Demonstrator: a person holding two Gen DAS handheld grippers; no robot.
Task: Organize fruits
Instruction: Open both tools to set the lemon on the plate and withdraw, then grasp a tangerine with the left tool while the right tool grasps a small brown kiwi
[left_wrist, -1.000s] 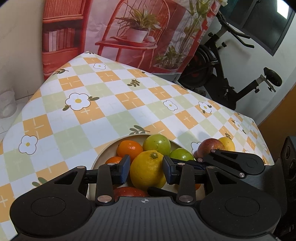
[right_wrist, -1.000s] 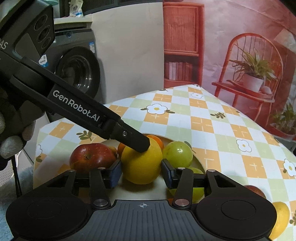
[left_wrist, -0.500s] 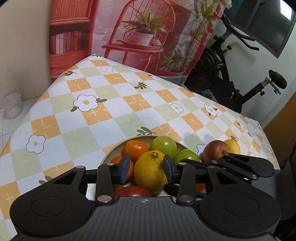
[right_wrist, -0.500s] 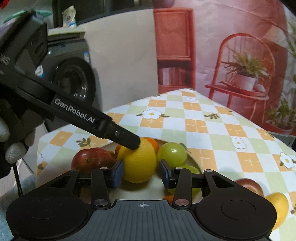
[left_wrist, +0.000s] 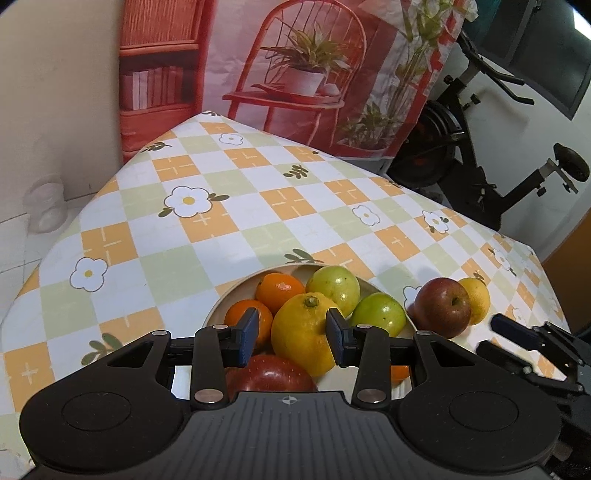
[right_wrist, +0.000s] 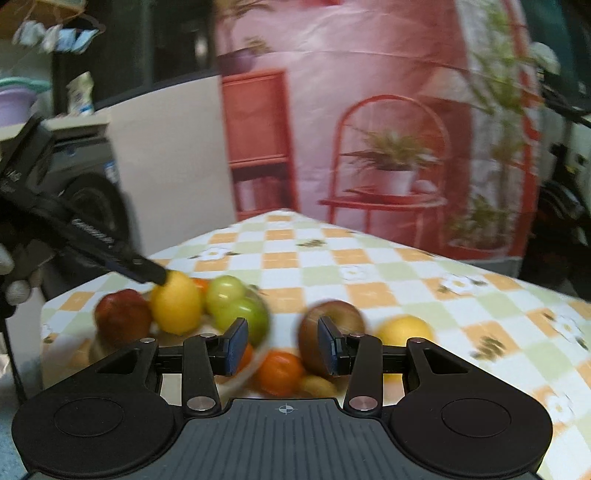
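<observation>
Fruits are sitting partly in a shallow beige bowl (left_wrist: 236, 288) at lower centre of the left wrist frame, partly on the checked tablecloth (left_wrist: 221, 221) to its right. Inside the bowl: a large yellow lemon (left_wrist: 301, 332), two oranges (left_wrist: 279, 290), two green fruits (left_wrist: 334, 288) and a red apple (left_wrist: 271, 374) at the near edge.

The left gripper (left_wrist: 291, 338) is sitting with its blue-padded fingers (left_wrist: 245, 336) on either side of the lemon. Fingers are parted to about the fruit's width; whether the pads are actually pressing on the skin cannot be told.

Right of the bowl, a dark red apple (left_wrist: 443, 308) is resting on the cloth, touching a smaller yellow fruit (left_wrist: 476, 297) behind it. The right gripper (left_wrist: 517, 336) is showing at the lower right edge of that frame, near the dark apple.

Right wrist frame is motion-blurred. Its own gripper (right_wrist: 282, 345) is standing open and empty, with the bowl's rim (right_wrist: 264, 349) at the left finger and the dark red apple (right_wrist: 332, 321) just behind the right finger (right_wrist: 328, 345). An orange (right_wrist: 279, 371) is showing low between the fingers. The other gripper's dark finger (right_wrist: 147, 267) is reaching in from mid-left of the frame, its tip against the lemon (right_wrist: 177, 304).
</observation>
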